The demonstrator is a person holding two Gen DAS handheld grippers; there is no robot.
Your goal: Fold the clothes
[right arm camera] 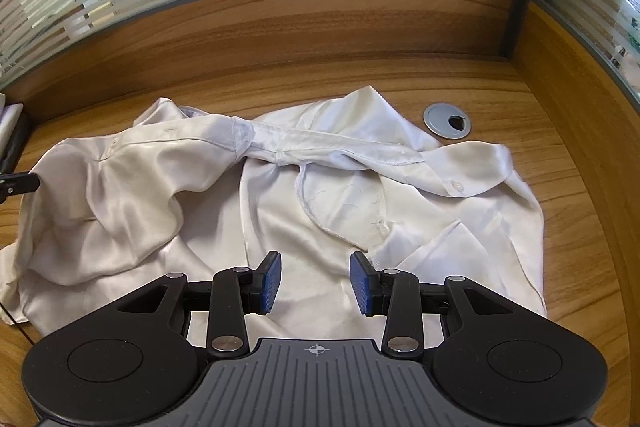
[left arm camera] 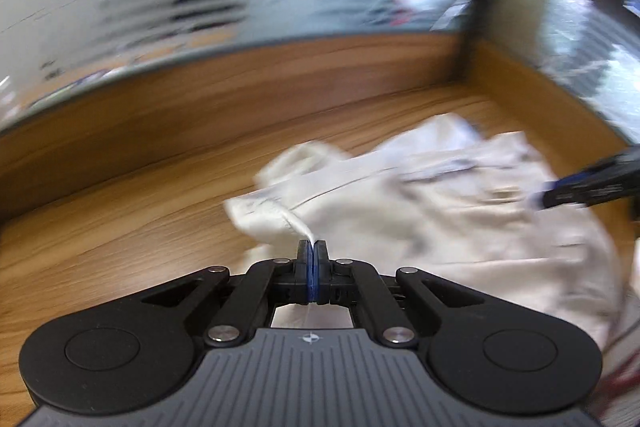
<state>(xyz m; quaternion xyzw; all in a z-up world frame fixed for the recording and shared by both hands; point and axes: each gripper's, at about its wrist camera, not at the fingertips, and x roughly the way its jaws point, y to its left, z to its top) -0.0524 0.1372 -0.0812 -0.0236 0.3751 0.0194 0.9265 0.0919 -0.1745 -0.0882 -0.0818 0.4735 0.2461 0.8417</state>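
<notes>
Shirt pinched by a thin edge, slip risk

Nearest, a thin fold of the white shirt [left arm camera: 400,227] is clamped in the left hand-held gripper [left arm camera: 313,247], jaws fully together. Only a sliver is caught, so the satiny cloth could be pulled free if tugged fast. The right hand-held gripper [right arm camera: 315,281] is held partly open above the shirt's middle, nothing gripped. Farther out, the crumpled shirt is spread on the worktop [right arm camera: 560,227]. Counted: one shirt, two grippers, one cable grommet [right arm camera: 447,120].
</notes>
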